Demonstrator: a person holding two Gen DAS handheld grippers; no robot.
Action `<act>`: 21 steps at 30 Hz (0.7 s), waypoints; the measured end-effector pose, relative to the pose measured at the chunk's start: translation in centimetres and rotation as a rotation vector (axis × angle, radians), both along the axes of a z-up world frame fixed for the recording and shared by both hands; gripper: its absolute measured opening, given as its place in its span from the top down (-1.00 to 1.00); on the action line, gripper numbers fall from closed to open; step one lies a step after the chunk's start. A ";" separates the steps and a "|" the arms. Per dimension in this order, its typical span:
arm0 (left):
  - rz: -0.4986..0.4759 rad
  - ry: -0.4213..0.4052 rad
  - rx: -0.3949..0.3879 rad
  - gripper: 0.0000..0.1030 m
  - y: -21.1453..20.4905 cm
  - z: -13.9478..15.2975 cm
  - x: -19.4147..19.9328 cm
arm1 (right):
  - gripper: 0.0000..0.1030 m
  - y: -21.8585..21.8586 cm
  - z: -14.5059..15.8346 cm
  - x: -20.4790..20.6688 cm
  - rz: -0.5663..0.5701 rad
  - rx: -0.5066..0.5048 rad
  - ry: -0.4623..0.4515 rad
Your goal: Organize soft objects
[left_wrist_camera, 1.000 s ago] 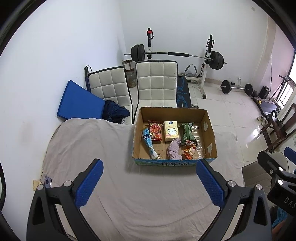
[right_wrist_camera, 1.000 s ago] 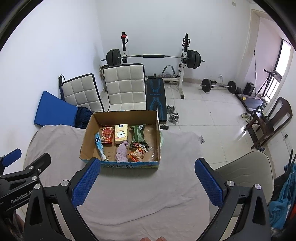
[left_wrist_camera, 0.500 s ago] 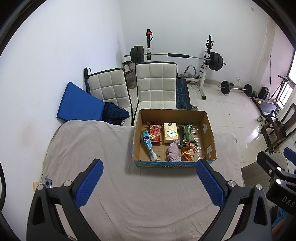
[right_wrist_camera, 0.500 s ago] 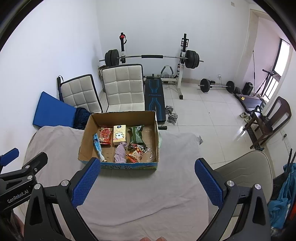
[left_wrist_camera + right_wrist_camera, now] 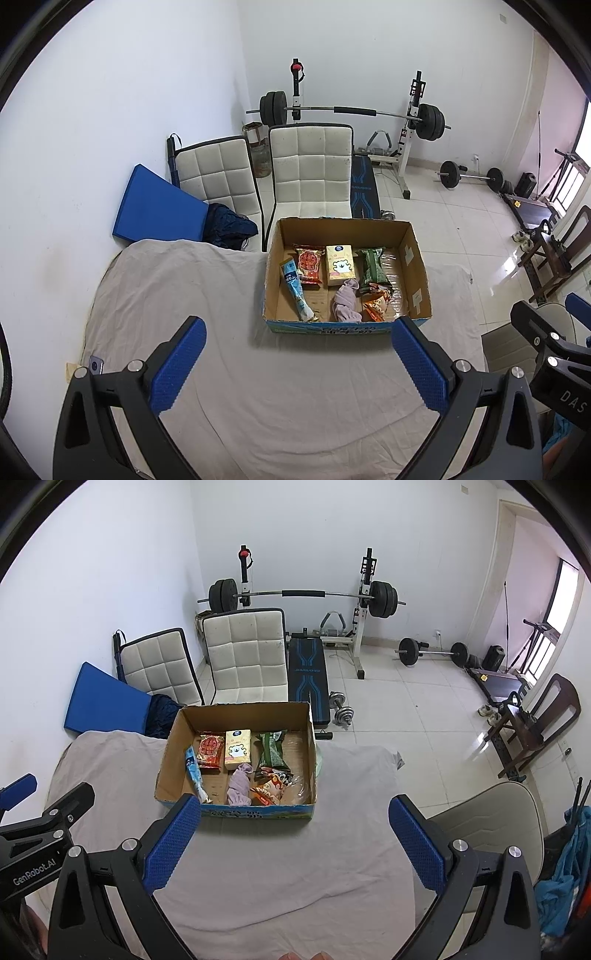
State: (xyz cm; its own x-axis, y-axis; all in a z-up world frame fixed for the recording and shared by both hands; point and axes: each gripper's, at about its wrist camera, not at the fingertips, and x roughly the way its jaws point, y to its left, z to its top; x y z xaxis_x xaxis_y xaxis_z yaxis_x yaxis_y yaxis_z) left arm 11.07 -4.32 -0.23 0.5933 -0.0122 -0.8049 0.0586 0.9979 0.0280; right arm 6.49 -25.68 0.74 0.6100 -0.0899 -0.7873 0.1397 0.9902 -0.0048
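An open cardboard box stands on the cloth-covered table. Inside lie a pink cloth, a red snack pack, a yellow tissue pack, a green pack, a blue tube pack and an orange pack. My left gripper is open and empty, held above the table in front of the box. My right gripper is open and empty, also in front of the box.
Two white padded chairs stand behind the table, with a blue mat against the wall. A barbell rack and weight bench stand on the tiled floor. A beige chair is at the table's right.
Both views have shifted slightly; the box sits a little lower and nearer in the frames. Both grippers stay open and empty.
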 end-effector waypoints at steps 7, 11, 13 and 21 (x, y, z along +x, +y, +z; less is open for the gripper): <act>-0.009 0.002 0.006 -1.00 -0.1 0.1 0.2 | -1.00 -0.5 -0.2 0.0 -0.012 0.002 0.009; -0.012 0.002 0.006 -1.00 -0.3 -0.1 0.3 | -1.00 -0.6 -0.1 -0.1 -0.013 -0.001 0.007; -0.011 0.002 0.006 -1.00 -0.3 -0.1 0.3 | -1.00 -0.6 -0.1 -0.2 -0.015 -0.006 0.004; -0.011 -0.001 0.007 -1.00 -0.4 -0.1 0.3 | -1.00 -0.4 0.2 -0.2 -0.017 -0.012 -0.001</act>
